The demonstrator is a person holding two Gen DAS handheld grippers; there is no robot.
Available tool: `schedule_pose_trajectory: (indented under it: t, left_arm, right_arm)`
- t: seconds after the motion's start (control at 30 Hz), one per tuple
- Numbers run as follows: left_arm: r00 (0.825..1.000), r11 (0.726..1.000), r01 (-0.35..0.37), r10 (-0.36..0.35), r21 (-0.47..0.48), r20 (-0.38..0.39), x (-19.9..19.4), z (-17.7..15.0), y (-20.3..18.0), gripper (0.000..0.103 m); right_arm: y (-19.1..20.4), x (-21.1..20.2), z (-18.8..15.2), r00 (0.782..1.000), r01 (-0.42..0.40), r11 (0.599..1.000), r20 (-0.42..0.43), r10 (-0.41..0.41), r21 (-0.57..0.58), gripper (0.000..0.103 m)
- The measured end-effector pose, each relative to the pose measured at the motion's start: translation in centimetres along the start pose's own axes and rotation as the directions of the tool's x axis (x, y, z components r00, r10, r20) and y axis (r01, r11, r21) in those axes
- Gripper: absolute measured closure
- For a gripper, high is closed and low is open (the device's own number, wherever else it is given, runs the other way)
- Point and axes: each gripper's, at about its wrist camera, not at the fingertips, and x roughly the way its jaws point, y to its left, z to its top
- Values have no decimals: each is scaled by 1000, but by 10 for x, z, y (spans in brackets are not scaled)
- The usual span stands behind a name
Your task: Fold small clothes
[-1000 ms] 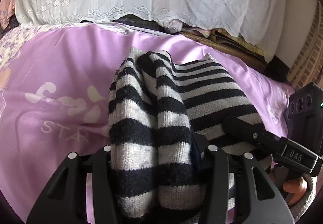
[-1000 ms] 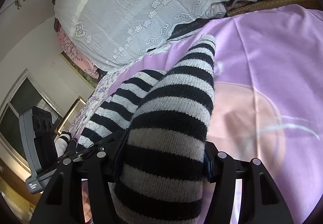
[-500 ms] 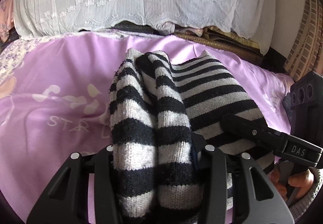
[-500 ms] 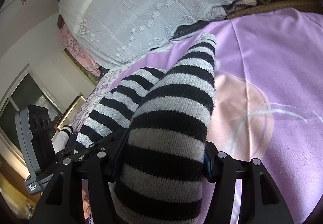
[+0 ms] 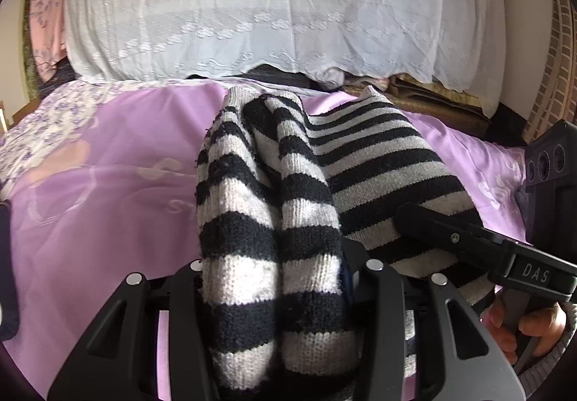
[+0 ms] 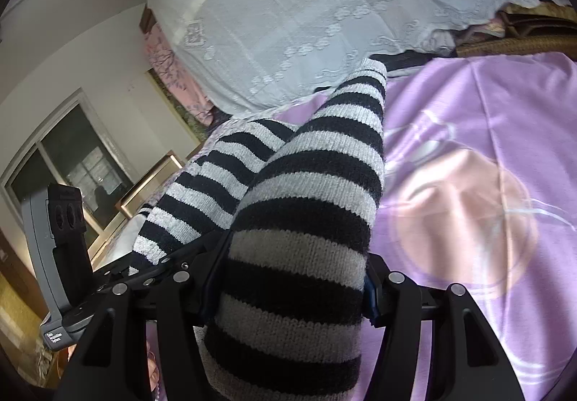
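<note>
A black-and-white striped knit garment (image 5: 324, 162) hangs between both grippers above the purple bed sheet (image 5: 101, 206). My left gripper (image 5: 277, 292) is shut on a bunched double fold of it. My right gripper (image 6: 292, 289) is shut on another thick fold of the same garment (image 6: 317, 184). The right gripper also shows at the right of the left wrist view (image 5: 468, 242), clamped on the garment's edge, and the left gripper shows at the left of the right wrist view (image 6: 155, 278). The fingertips are hidden by the knit.
A large pile under a white lace cloth (image 5: 281, 4) stands at the head of the bed. A woven mat and folded items (image 5: 432, 97) lie behind the sheet at right. A window (image 6: 72, 162) and white wall are at the left.
Both grippers have risen and tilted up with the garment still held. The lace-covered pile now fills more of both views and less sheet shows.
</note>
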Motion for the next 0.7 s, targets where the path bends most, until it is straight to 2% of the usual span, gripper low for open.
schedule_pose_trajectory:
  t: [0.43,0.6,0.7]
  left_arm:
    - [997,997,-52,55,-56,51,-47,-9,32,61]
    - [998,996,-60,61,-66,23,-50,-26,37,61]
    - [998,995,-61,59,-82,-31,-43,-41,44,61]
  right_arm:
    - [49,6,-6,998,-56,996,-16,55,-62,42]
    - [54,13,-20,997,-56,996,-64,51,-69,42]
    - [51,23,-35,993,-46,997,-116,39,-56,42]
